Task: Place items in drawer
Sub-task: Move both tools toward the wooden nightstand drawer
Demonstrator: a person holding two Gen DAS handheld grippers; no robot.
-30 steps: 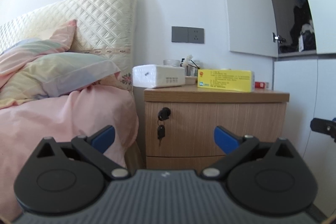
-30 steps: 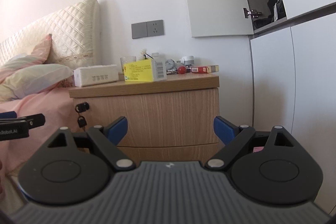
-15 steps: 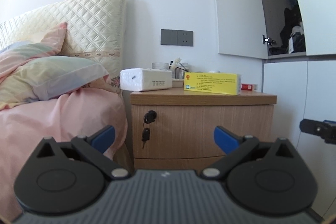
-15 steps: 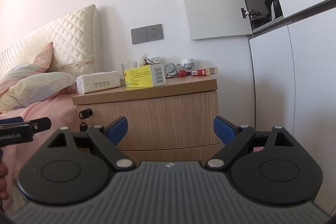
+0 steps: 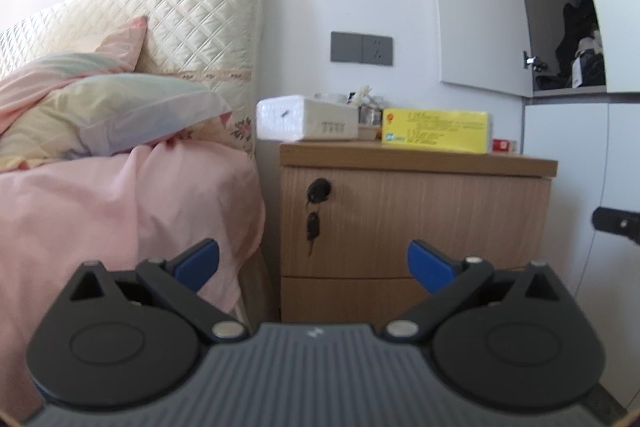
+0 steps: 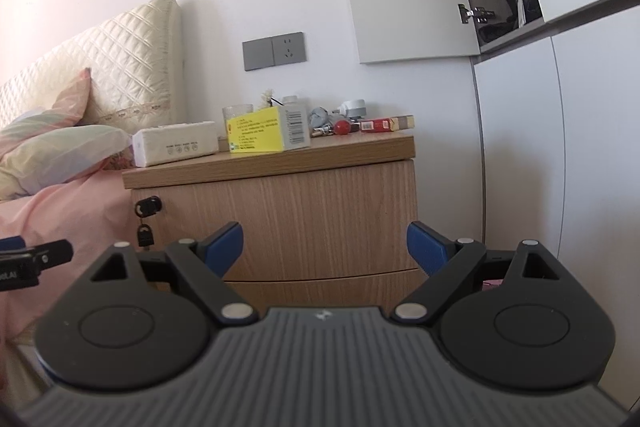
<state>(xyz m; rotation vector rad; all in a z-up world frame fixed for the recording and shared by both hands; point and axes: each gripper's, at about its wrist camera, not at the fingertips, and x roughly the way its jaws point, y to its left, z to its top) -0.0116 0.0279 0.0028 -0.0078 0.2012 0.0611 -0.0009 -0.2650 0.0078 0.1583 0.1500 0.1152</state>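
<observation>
drawer front of pale wood (image 6: 304, 219), closed, straight ahead of my right gripper (image 6: 324, 247); left gripper (image 5: 312, 263) faces its keyed corner. both jaws spread wide, holding nothing. long yellow cardboard box (image 6: 266, 129) lies lengthwise on the nightstand top, above and nearer my right.

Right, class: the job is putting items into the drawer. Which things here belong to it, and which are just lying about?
Job: top drawer, yellow box, tissue pack, red packet, both open grippers.

Lying about: pillow, pink bedding, wall socket.
</observation>
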